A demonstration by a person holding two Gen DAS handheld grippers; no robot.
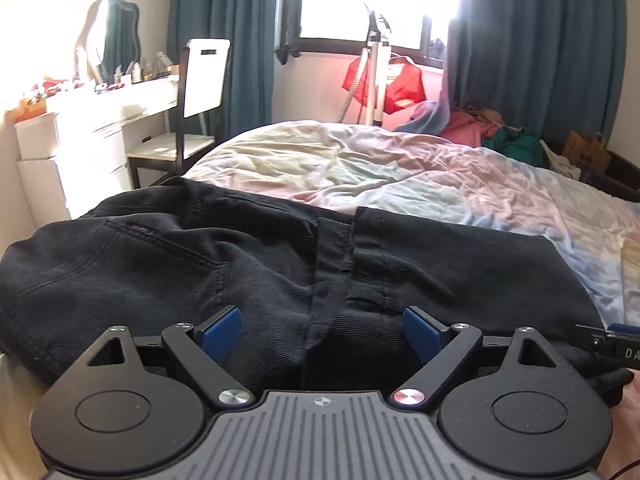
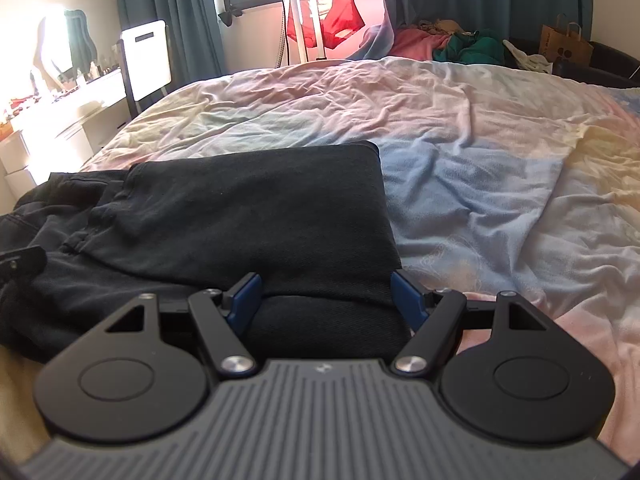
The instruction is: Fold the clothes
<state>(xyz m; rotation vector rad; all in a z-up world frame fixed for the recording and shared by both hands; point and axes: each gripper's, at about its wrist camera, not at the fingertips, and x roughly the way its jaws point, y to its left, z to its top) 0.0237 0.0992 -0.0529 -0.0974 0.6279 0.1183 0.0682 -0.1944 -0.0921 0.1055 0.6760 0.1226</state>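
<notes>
Black trousers (image 1: 256,264) lie folded on the bed, waist and pocket seam to the left, a leg end folded over on the right (image 2: 260,208). My left gripper (image 1: 322,330) is open, its blue pads low over the near middle of the trousers. My right gripper (image 2: 326,294) is open, its pads astride the near right edge of the folded leg. The right gripper's tip shows at the right edge of the left wrist view (image 1: 608,342). The left gripper's tip shows at the left edge of the right wrist view (image 2: 20,264).
The bed has a wrinkled pastel sheet (image 2: 480,152). A pile of clothes (image 2: 452,46) lies at its far side beside a paper bag (image 2: 564,46). A white dresser (image 1: 92,136) and chair (image 1: 200,92) stand to the left. A stand with a red garment (image 1: 384,84) is under the window.
</notes>
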